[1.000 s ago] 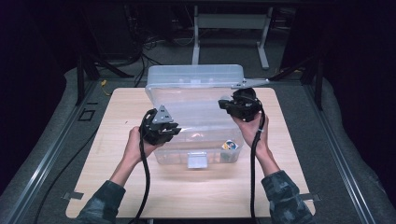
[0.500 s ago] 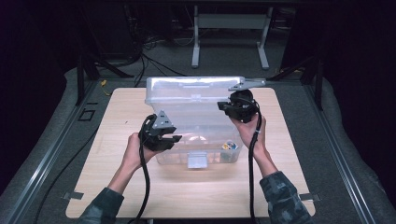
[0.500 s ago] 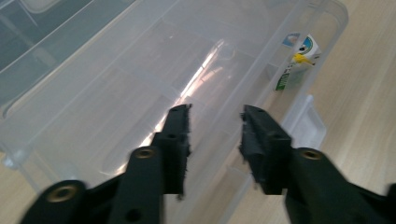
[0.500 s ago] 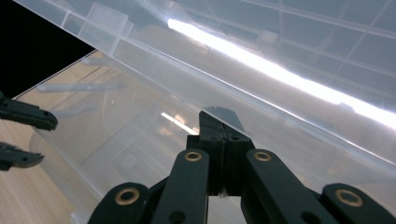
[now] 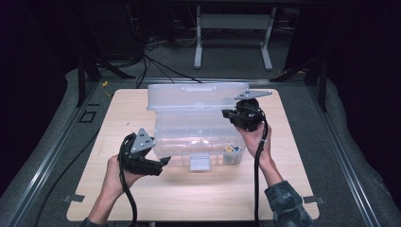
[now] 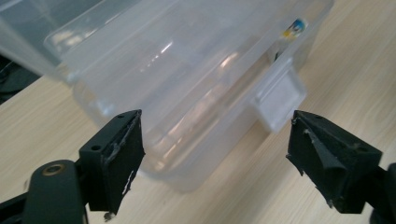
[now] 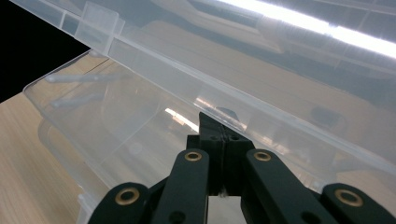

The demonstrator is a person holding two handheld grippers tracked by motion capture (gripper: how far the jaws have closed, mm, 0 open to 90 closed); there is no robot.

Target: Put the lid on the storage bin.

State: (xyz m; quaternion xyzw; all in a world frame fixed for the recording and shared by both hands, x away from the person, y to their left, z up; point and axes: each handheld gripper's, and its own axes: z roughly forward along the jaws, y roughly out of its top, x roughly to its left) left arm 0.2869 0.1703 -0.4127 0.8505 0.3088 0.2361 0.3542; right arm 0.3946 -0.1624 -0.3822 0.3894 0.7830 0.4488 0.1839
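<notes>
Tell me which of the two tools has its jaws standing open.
The left tool, near the clear box's front left corner: its jaws have just been opening and grip nothing. The right tool is shut under the raised lid's edge.

A clear, colourless plastic box (image 5: 194,127) with a frosted white latch (image 5: 199,162) was seen at the frame's centre, on a pale wood-grain table (image 5: 283,189). Small blue-and-yellow items (image 5: 231,149) were visible inside, lower right. Both grippers (image 5: 163,163) (image 5: 227,115) were black, with grey plates.
</notes>
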